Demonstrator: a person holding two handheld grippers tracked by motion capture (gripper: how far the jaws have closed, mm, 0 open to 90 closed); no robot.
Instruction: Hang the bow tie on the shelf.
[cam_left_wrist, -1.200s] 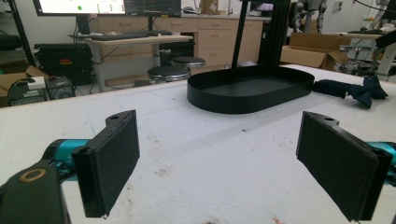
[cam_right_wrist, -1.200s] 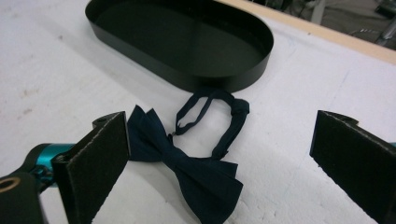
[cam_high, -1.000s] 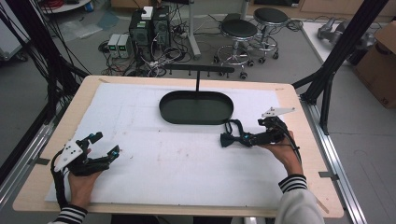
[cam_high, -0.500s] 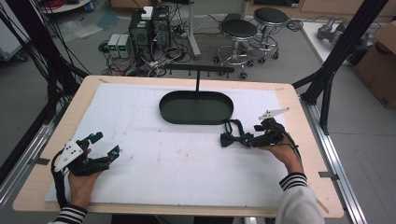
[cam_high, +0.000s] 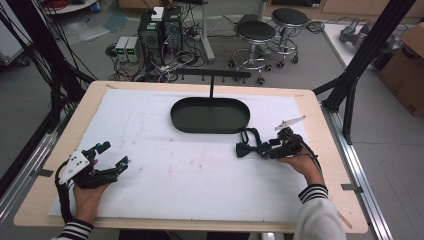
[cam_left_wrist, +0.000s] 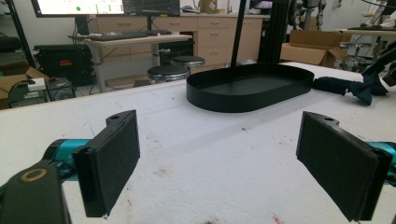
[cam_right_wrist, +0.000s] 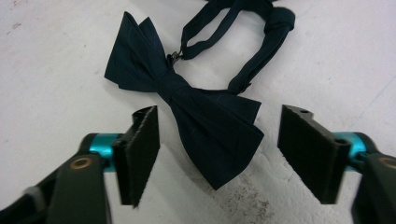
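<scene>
Moved: right gripper (cam_right_wrist: 217, 154) jaws have just been closing around dark blue cloth bow tie (cam_right_wrist: 196, 114), no squeeze yet | tie lies beside black oval metal tray (cam_high: 210, 116), not lifted | left gripper (cam_left_wrist: 233, 163) wide, holding nothing

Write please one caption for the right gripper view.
Right gripper closing around one wing of a dark bow tie lying on the white table.

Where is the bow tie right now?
The bow tie lies on the white table cover, right side, between the right hand-held gripper's open jaws, near the black tray.
</scene>
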